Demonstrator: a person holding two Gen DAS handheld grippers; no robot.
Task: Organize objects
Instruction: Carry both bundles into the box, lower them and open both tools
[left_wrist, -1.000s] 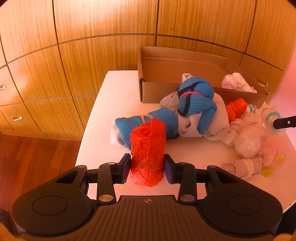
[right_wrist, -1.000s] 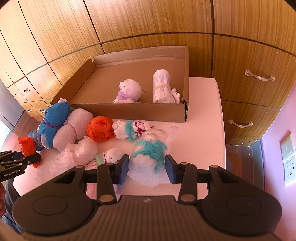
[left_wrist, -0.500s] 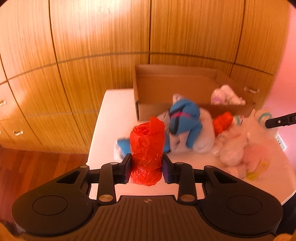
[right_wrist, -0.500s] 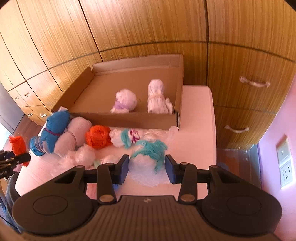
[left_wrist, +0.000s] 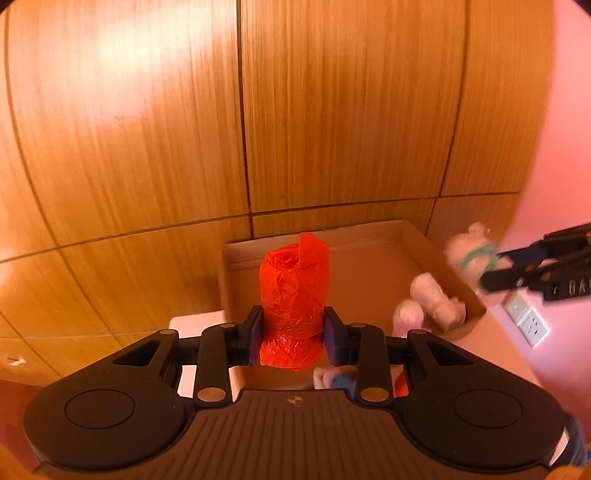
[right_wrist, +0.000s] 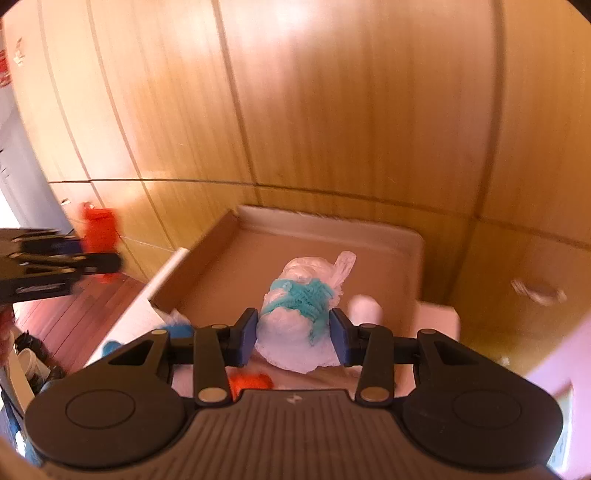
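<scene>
Left gripper (left_wrist: 293, 334) clamped on an upright red bundle (left_wrist: 294, 295), held above the near wall of the box (left_wrist: 236, 258). Right gripper (right_wrist: 293, 334) pinching a white bundle (right_wrist: 299, 317) wrapped in teal (plastic tail sticking up), also over the box (right_wrist: 417, 258). Inside the box, toward its right end, two pale bundles (left_wrist: 430, 299). Behind the box, wood panels (left_wrist: 147, 129); beneath it, a white table (left_wrist: 197, 319).

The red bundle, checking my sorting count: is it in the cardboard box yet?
Not yet. The red bundle is clamped in the left claw, held in front of the cardboard box.
</scene>
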